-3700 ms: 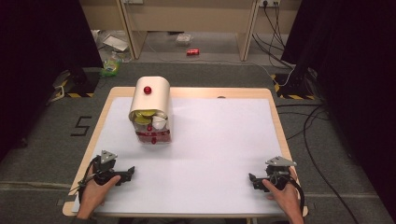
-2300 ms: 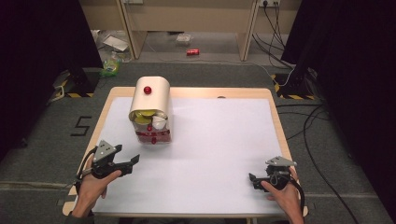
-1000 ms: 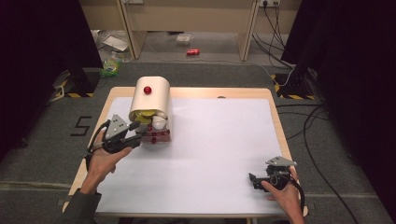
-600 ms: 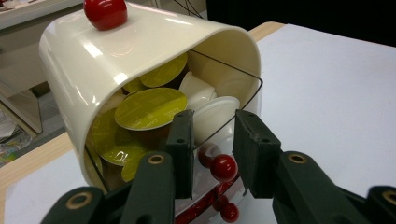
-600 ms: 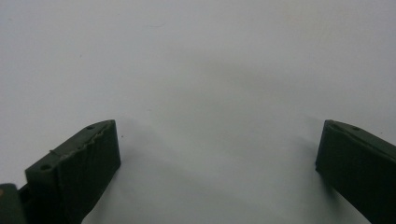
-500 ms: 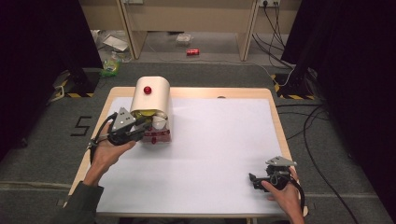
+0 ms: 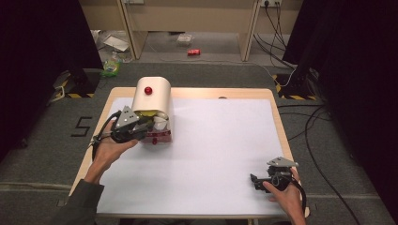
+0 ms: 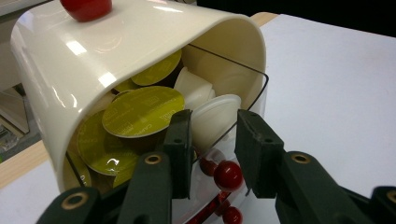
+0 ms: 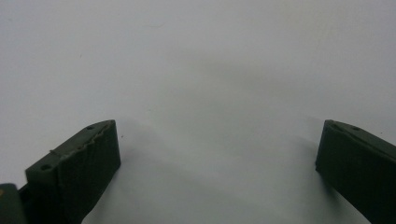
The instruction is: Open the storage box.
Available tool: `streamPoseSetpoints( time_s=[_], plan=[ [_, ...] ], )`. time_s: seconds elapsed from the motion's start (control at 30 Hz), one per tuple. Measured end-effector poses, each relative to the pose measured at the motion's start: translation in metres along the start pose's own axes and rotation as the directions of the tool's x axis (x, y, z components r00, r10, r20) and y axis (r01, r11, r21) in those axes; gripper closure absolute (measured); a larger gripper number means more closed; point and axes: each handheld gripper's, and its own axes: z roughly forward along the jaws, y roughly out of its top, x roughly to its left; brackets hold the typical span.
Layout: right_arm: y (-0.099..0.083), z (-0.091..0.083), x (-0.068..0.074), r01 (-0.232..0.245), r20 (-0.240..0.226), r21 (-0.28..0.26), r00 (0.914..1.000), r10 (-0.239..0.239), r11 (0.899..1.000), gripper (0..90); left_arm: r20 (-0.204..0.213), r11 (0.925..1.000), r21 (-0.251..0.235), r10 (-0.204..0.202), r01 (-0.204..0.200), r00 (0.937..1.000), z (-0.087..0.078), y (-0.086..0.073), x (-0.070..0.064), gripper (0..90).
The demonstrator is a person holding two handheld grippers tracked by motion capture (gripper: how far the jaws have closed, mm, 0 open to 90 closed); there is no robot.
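Holding yellow-lidded and white capsules: cream dispenser (image 8: pixel 140 42) | left gripper (image 8: pixel 212 140) part-open, empty | right gripper (image 9: pixel 215 158) wide open, empty

Left gripper (image 8: pixel 212 140): black jaws, brass-ringed screw holes, grey three-cornered plate, black cable. Right gripper (image 7: pixel 256 180) likewise. Dark olive sleeve (image 7: pixel 77 204) on left arm.

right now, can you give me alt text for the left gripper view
The left gripper, its two black fingers apart, points into the open front of a cream dispenser packed with coffee capsules: several with olive-green foil lids and a white one just beyond the fingertips. A red knob sits on top, over a white table.
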Motion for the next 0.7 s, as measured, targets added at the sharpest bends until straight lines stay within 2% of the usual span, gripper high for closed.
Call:
streamPoseSetpoints(
  time_s=[0.23, 0.4, 0.5, 0.7],
  plan=[
    [0.000, 0.000, 0.000, 0.000, 0.000, 0.000, 1.0000, 0.000, 1.000, 0.3, 0.002, 0.9992, 0.041, 0.006, -0.006, 1.0000, -0.002, 0.003, -0.003, 66.6],
    [0.000, 0.000, 0.000, 0.000, -0.001, 0.000, 1.0000, 0.000, 1.000, 0.3, 0.020, 0.9986, 0.053, 0.007, -0.008, 0.9998, -0.007, 0.001, -0.006, 66.7],
    [0.000, 0.000, 0.000, 0.000, 0.000, 0.000, 1.0000, 0.000, 1.000, 0.3, 0.028, 0.9985, 0.048, 0.025, -0.026, 0.9993, -0.010, 0.000, -0.009, 67.2],
    [0.000, 0.000, 0.000, 0.000, 0.000, 0.000, 1.0000, 0.000, 1.000, 0.3, 0.043, 0.9985, 0.042, 0.032, -0.034, 0.9985, -0.018, -0.005, -0.013, 68.0]
  ],
)
